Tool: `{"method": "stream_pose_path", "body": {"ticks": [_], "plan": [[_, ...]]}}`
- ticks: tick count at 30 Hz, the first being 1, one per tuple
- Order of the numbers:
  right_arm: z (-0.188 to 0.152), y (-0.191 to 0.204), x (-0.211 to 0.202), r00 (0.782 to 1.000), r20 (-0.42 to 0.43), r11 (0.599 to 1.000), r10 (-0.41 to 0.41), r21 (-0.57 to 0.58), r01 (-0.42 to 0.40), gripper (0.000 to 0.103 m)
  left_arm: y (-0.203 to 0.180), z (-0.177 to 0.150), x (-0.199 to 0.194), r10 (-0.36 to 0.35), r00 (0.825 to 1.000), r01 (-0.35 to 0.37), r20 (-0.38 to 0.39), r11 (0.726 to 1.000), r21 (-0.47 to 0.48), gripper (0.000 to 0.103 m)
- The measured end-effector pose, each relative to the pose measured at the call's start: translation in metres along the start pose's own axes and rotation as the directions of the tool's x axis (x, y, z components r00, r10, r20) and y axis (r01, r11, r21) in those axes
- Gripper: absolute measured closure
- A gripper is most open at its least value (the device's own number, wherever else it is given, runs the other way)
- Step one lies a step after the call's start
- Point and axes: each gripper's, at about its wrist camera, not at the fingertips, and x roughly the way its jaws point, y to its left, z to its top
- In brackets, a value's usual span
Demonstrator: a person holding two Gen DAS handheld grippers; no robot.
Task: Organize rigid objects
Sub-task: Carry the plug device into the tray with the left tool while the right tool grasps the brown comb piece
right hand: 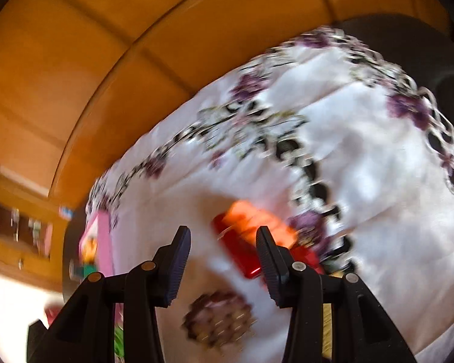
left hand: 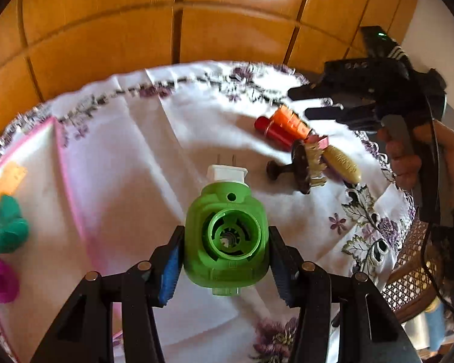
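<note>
A green plug-in device [left hand: 227, 236] with a white two-pin plug at its far end sits between the pads of my left gripper [left hand: 226, 242], which is shut on its sides above the floral tablecloth [left hand: 154, 139]. My right gripper [left hand: 299, 103] hangs at the upper right in a person's hand, open and holding nothing. In the blurred right wrist view the right gripper [right hand: 224, 236] stands open over a red tube [right hand: 239, 251] and an orange piece [right hand: 257, 214] that lie on the cloth. A brown round brush [right hand: 221, 317] is below them.
A red tube [left hand: 272, 131], an orange piece [left hand: 290, 119], a brown brush [left hand: 302, 166] and a yellow-backed brush [left hand: 342, 163] lie together at right. A pink-rimmed tray [left hand: 75, 193] at left holds a teal piece [left hand: 9, 227] and a magenta piece [left hand: 0, 278]. Wicker chair [left hand: 414, 269] beside the table.
</note>
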Motion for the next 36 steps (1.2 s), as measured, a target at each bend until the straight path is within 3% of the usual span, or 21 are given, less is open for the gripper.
{"method": "stream_pose_path", "body": {"ticks": [2, 5, 9, 14, 21, 26, 27, 31, 36], "plan": [[-0.009, 0.017, 0.002, 0.999, -0.051, 0.997, 0.009, -0.071, -0.013, 0.058, 0.002, -0.001, -0.010, -0.005, 1.000, 0.005, 0.025, 1.000, -0.008, 0.050], [-0.026, 0.039, 0.009, 0.991, -0.099, 0.977, -0.094, -0.199, 0.072, 0.056, 0.005, -0.004, -0.021, -0.011, 0.998, 0.013, 0.056, 1.000, -0.023, 0.050], [-0.048, 0.049, 0.019, 0.973, -0.123, 0.939, -0.197, -0.311, 0.150, 0.041, 0.012, -0.011, -0.034, -0.025, 0.996, 0.029, 0.090, 0.998, -0.053, 0.050], [-0.058, 0.060, 0.023, 0.953, -0.070, 0.883, -0.296, -0.401, 0.245, 0.039, 0.022, -0.021, -0.047, -0.017, 0.994, 0.026, 0.107, 0.996, -0.082, 0.050], [-0.060, 0.059, 0.021, 0.932, -0.048, 0.853, -0.358, -0.423, 0.306, 0.039, 0.042, -0.033, -0.065, 0.003, 0.990, 0.017, 0.140, 0.990, -0.139, 0.050], [-0.062, 0.051, 0.043, 0.918, -0.100, 0.849, -0.383, -0.429, 0.308, 0.038, 0.055, -0.036, -0.072, 0.016, 0.987, 0.014, 0.163, 0.983, -0.182, 0.050], [-0.063, 0.048, 0.049, 0.914, -0.122, 0.853, -0.387, -0.424, 0.304, 0.043, 0.056, -0.037, -0.073, 0.019, 0.986, 0.012, 0.164, 0.982, -0.187, 0.050], [-0.065, 0.046, 0.052, 0.925, -0.092, 0.858, -0.369, -0.416, 0.301, 0.044, 0.061, -0.040, -0.078, 0.043, 0.984, -0.007, 0.172, 0.979, -0.206, 0.050], [-0.060, 0.036, 0.055, 0.930, -0.123, 0.884, -0.346, -0.375, 0.279, 0.044, 0.070, -0.044, -0.080, 0.098, 0.982, -0.055, 0.163, 0.967, -0.247, 0.050]]}}
